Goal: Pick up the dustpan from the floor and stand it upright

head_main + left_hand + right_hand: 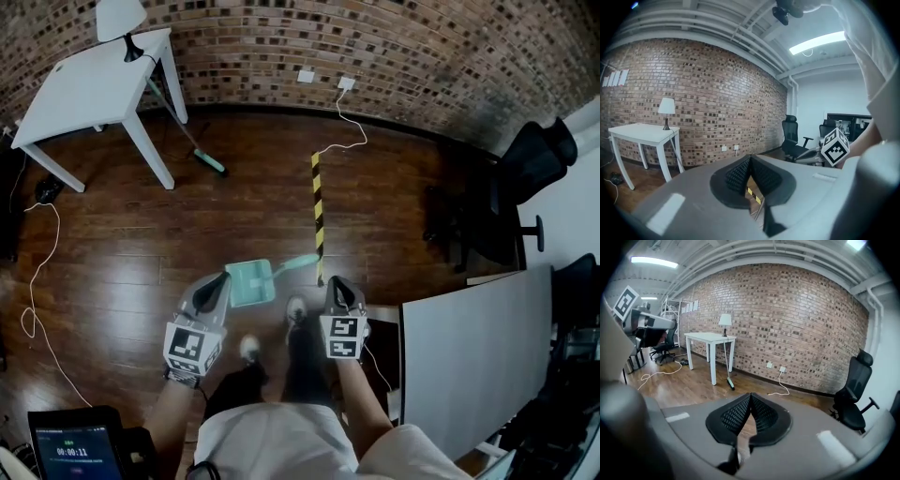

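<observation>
1. The person's shirt (272,441) fills the bottom of the head view, with a screen (75,445) at the lower left corner
2. The left gripper (222,278) points forward; in its own view the claw is closed tip to tip with nothing in it
3. The right gripper (336,281) points forward too, and its claw is also pressed together and empty
4. The dustpan (251,281) is on the wooden floor (234,206) between the two grippers, just ahead of the shoes (296,307); its pan shows beside the left gripper's tip and its handle reaches right toward the near end of the tape (318,216); neither claw holds it
5. The striped tape runs across the floor toward the brick wall (394,47)
6. A white table (84,84) stands at far left with a lamp (120,19) on it and a broom (183,131) leaning against it
7. A black chair (525,169) stands at right, a white panel (478,347) nearer
</observation>
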The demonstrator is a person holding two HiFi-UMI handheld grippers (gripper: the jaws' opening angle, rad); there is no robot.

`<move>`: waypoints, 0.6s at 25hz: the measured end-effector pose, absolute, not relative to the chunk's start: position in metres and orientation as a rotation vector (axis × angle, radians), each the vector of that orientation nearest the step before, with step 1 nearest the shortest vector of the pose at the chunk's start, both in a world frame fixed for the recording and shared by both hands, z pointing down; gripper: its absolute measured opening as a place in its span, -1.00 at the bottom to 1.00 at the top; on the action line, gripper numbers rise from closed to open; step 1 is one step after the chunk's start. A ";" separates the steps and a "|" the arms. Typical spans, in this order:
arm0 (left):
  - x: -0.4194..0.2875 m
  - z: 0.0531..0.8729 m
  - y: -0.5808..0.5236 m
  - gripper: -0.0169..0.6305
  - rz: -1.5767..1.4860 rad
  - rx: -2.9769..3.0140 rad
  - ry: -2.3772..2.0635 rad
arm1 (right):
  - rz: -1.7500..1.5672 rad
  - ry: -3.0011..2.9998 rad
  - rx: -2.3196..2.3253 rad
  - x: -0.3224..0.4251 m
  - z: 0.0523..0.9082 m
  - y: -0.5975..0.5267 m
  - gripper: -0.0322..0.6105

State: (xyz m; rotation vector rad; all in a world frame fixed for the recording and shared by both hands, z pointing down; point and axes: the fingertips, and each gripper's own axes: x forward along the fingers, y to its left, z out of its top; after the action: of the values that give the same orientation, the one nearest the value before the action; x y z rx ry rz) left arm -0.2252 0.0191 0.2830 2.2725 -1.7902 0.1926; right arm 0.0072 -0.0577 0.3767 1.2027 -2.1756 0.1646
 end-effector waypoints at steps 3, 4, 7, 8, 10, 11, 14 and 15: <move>-0.221 0.253 0.028 -0.95 0.152 2.322 -1.775 | 0.112 -2.220 1.259 0.016 0.333 -0.050 -0.86; -0.221 0.244 0.031 -0.95 0.136 2.330 -1.777 | 0.103 -2.237 1.274 0.019 0.321 -0.047 -0.86; -0.217 0.222 0.038 -0.95 0.098 2.329 -1.803 | 0.117 -2.307 1.299 0.032 0.289 -0.035 -0.86; -0.216 0.216 0.039 -0.95 0.089 2.324 -1.817 | 0.120 -2.343 1.294 0.034 0.279 -0.032 -0.86; -0.212 0.204 0.040 -0.95 0.072 2.311 -1.849 | 0.122 -2.430 1.272 0.034 0.257 -0.027 -0.86; -0.210 0.199 0.040 -0.95 0.069 2.308 -1.866 | 0.124 -2.474 1.266 0.035 0.246 -0.026 -0.86; -0.206 0.187 0.033 -0.95 0.072 2.308 -1.931 | 0.150 -2.608 1.276 0.039 0.212 -0.029 -0.86; -0.206 0.184 0.030 -0.95 0.073 2.304 -1.957 | 0.155 -2.648 1.272 0.039 0.202 -0.031 -0.86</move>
State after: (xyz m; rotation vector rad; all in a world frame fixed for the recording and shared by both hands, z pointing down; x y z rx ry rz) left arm -0.2058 0.0305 0.1841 2.3041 -1.9568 0.0732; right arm 0.0392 -0.0309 0.2020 1.2722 -2.6480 0.1551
